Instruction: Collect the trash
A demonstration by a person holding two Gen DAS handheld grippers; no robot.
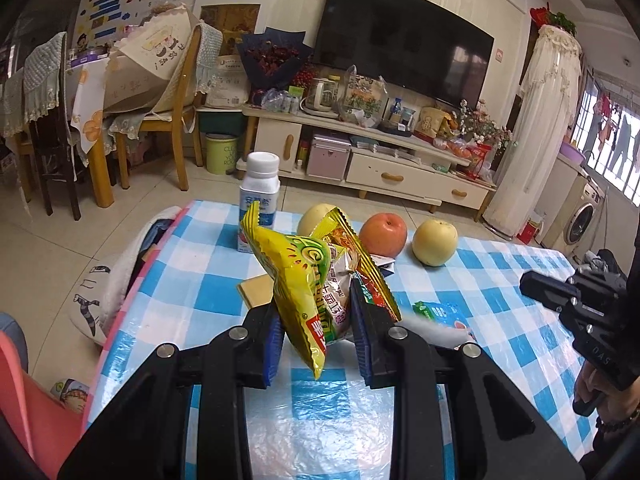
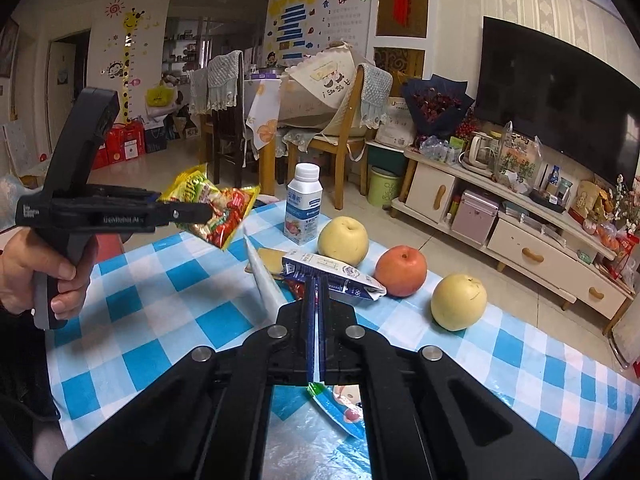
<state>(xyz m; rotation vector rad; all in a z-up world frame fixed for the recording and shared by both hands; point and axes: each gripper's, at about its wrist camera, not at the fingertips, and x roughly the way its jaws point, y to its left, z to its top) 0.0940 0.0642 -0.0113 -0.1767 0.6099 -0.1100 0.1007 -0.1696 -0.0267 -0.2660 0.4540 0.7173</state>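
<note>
My left gripper is shut on a bunch of snack wrappers, yellow-green and red, held above the blue checked table. It shows in the right wrist view at the left with the wrappers. My right gripper is shut on a thin white wrapper that sticks out to the left. It shows at the right edge of the left wrist view. A flattened milk carton and a blue-green wrapper lie on the table.
A white yogurt bottle, two yellow pears and a red apple stand at the table's far side. A yellow card lies on the table. A green bin stands on the floor by the TV cabinet.
</note>
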